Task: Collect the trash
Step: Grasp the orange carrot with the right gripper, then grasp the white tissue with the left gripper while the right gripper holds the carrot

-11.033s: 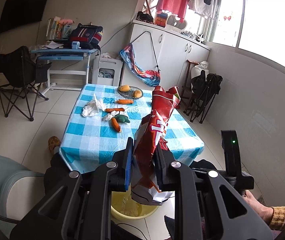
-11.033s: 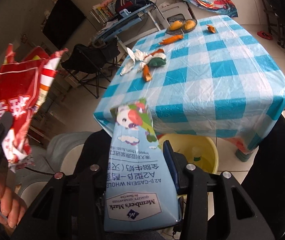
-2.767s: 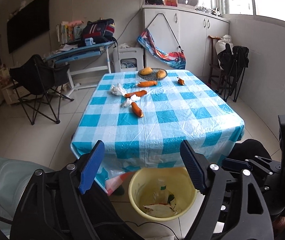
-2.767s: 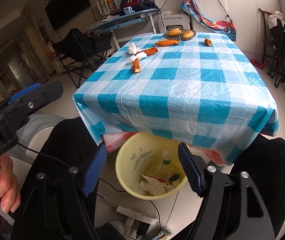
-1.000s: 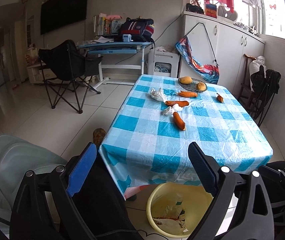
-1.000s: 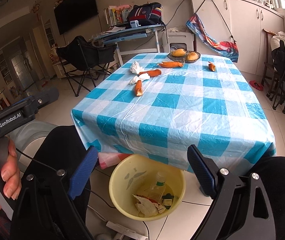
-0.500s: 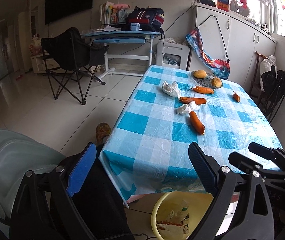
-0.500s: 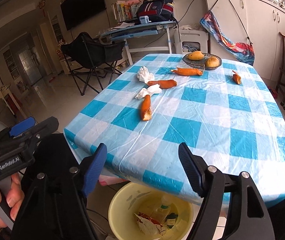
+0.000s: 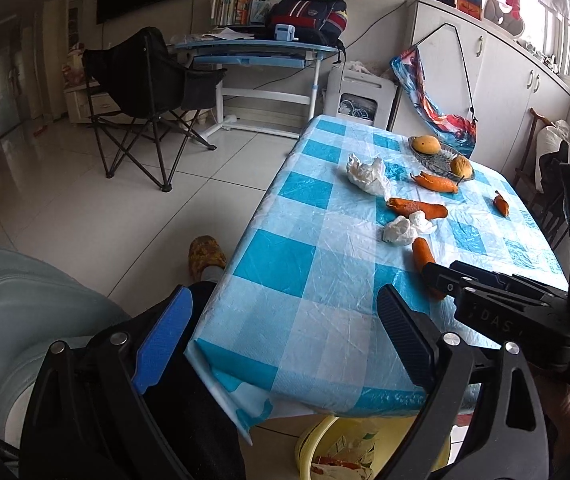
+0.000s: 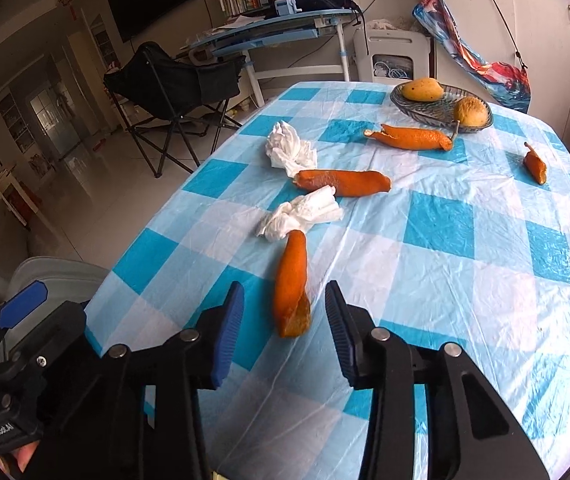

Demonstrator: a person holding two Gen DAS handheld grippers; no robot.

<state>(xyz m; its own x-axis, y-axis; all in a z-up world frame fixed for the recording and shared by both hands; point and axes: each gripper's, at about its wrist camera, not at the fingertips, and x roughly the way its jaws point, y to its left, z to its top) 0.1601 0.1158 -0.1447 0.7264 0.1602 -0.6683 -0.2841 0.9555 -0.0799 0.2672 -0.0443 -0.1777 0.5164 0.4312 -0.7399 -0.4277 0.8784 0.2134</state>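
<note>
Covering table [image 10: 445, 240]: checked cloth; folding chair [image 9: 145, 80] beyond.

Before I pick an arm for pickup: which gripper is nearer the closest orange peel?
Right. The right gripper straddles the orange peel, jaws open. The left gripper hangs back at the table edge.
</note>
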